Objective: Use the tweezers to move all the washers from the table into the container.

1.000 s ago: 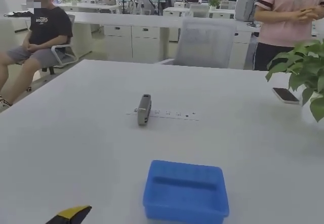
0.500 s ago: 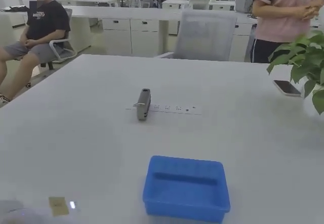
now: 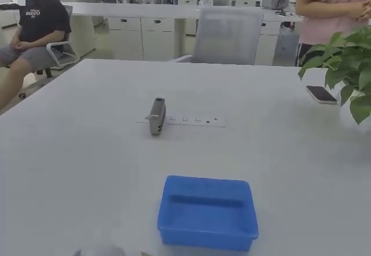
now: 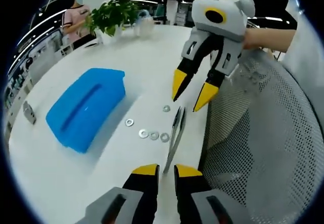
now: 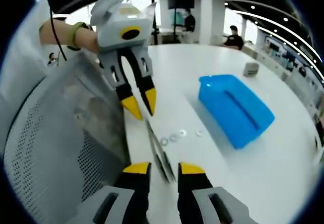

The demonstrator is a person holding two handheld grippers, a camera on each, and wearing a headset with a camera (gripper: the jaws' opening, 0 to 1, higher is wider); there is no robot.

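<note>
Thin metal tweezers [image 4: 174,133] lie flat on the white table near its front edge, beside a mesh chair back. Several small washers [image 4: 149,134] lie loose between the tweezers and the blue container [image 4: 86,107]. My left gripper [image 4: 167,171] hovers at one end of the tweezers, jaws a narrow gap apart and holding nothing. My right gripper [image 4: 193,89] faces it from the other end, open. In the right gripper view the tweezers [image 5: 159,150] run up between the right gripper [image 5: 164,169] jaws toward the left gripper [image 5: 142,103], with washers [image 5: 173,137] and container [image 5: 235,107] to the right.
In the head view the blue container [image 3: 207,212] sits near the front of the table [image 3: 75,152]. A grey device [image 3: 156,116] stands mid-table, a phone [image 3: 320,94] and a plant [image 3: 348,65] at the right. A grey chair [image 3: 226,36] and people are beyond.
The head view has shifted. A yellow gripper tip at its lower left a second ago is out of the picture now. Nothing on the table has moved.
</note>
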